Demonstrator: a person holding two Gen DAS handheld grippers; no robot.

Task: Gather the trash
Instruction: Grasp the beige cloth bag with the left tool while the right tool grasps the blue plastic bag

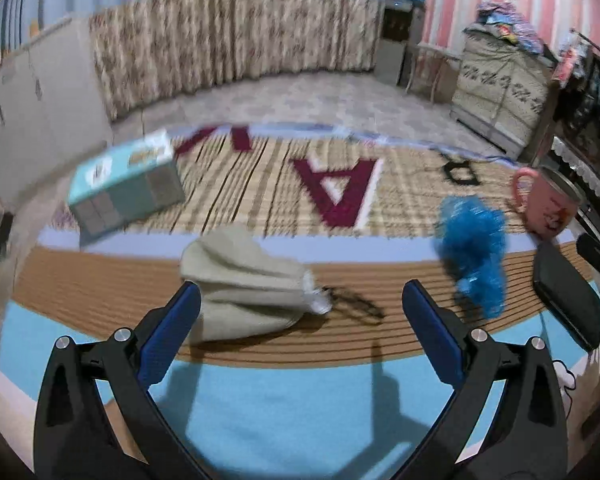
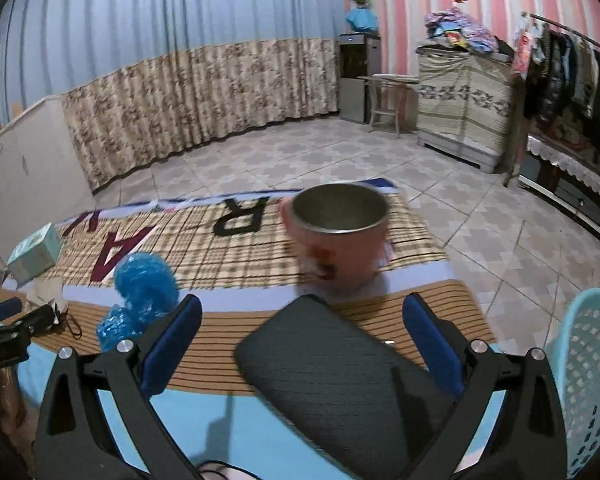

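The left hand-held gripper (image 1: pixel 302 304) is spread wide and grips nothing. Its blue-padded fingers (image 1: pixel 172 336) point forward and slightly down over a patterned mat on the surface (image 1: pixel 260 400). A crumpled beige wad (image 1: pixel 244 284) lies on the mat's brown striped band, between the fingertips and just past them. The left pad sits just beside its near edge; whether they touch cannot be told.

The right hand-held gripper (image 2: pixel 302 304) is likewise wide apart and empty, held low and aimed forward. A dark flat case (image 2: pixel 332 372) lies tilted on the mat between its fingers (image 2: pixel 432 344), apart from both pads. Beyond the case stands a pink mug (image 2: pixel 336 236) with a metal-lined mouth, upright though blurred.

A crumpled blue plastic wrapper (image 1: pixel 472 248) lies on the mat between the beige wad and the mug; in the right wrist view it shows left of the left finger (image 2: pixel 140 292). A teal box (image 1: pixel 124 184) rests at the mat's far left. A light blue perforated basket (image 2: pixel 588 368) stands at the right edge of the right wrist view, beside the surface. The left gripper's black tip shows at that view's left edge, near the beige wad.
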